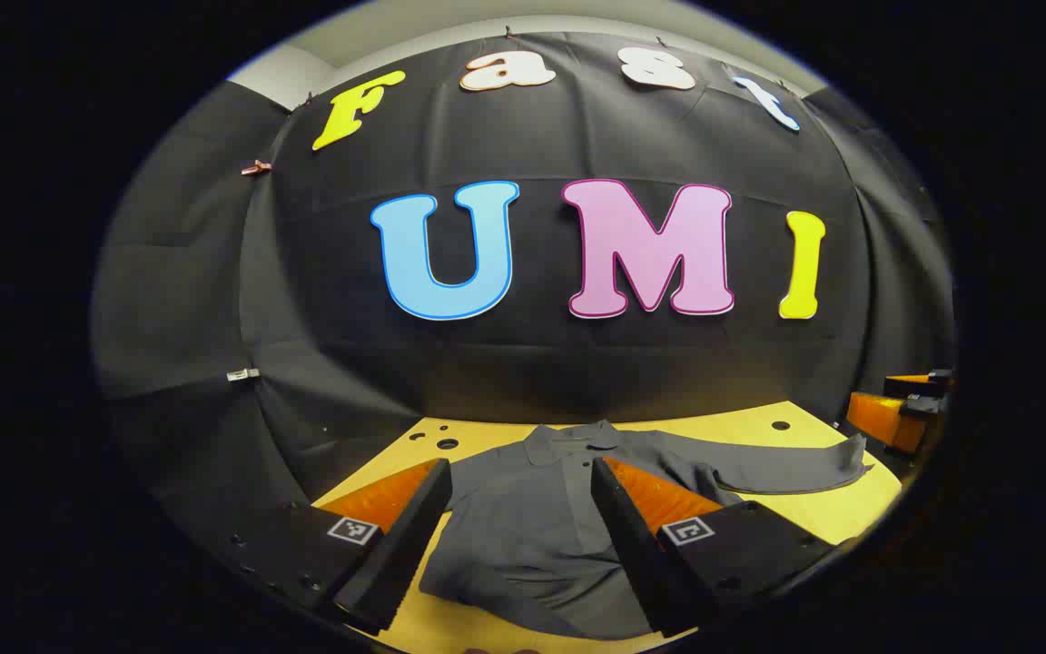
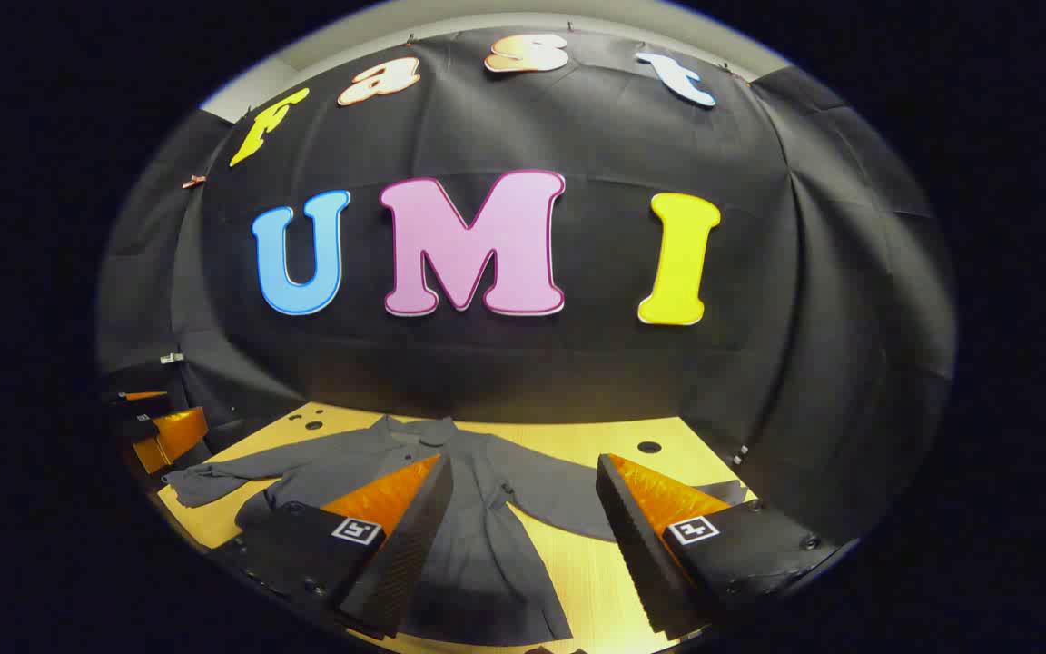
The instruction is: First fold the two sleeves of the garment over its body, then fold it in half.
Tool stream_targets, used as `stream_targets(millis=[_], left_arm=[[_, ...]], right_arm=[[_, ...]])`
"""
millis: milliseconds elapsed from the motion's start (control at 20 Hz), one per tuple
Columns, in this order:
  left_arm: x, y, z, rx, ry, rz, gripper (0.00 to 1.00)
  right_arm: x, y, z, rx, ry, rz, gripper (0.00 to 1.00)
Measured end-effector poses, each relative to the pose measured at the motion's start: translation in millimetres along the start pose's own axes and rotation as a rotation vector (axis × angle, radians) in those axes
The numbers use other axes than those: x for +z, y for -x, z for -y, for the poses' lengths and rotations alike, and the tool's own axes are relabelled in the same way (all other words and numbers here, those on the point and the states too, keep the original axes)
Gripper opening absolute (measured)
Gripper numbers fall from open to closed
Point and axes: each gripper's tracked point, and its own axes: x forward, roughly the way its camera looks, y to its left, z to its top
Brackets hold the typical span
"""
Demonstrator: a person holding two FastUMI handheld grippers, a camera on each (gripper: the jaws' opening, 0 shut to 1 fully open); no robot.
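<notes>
A grey long-sleeved shirt lies flat on the yellow table, its collar toward the back wall. One sleeve stretches out to the right in the left gripper view. My left gripper hovers open over the shirt's body, nothing held. In the right gripper view the shirt lies with one sleeve spread left and the other sleeve spread right. My right gripper is open above that right sleeve and the shirt's side.
The table has round holes near its back edge, which meets the black cloth wall. The right gripper shows at the far right of the left gripper view. The left gripper shows at the far left of the right gripper view.
</notes>
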Motion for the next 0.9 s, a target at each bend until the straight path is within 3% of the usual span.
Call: stream_targets(millis=[350, 600, 900], left_arm=[[-15.7, 13.7, -0.8, 0.054, 0.131, -0.082, 0.98], [-18.8, 13.8, -11.9, 0.069, 0.082, -0.086, 0.98], [-13.1, 5.3, -19.5, 0.062, 0.013, -0.075, 0.97]], right_arm=[[-12.7, 6.8, -6.9, 0.076, 0.036, -0.018, 0.98], [-11.2, 7.6, -14.8, 0.101, 0.035, -0.017, 0.98], [-15.6, -5.9, -11.6, 0.068, 0.023, -0.046, 0.98]])
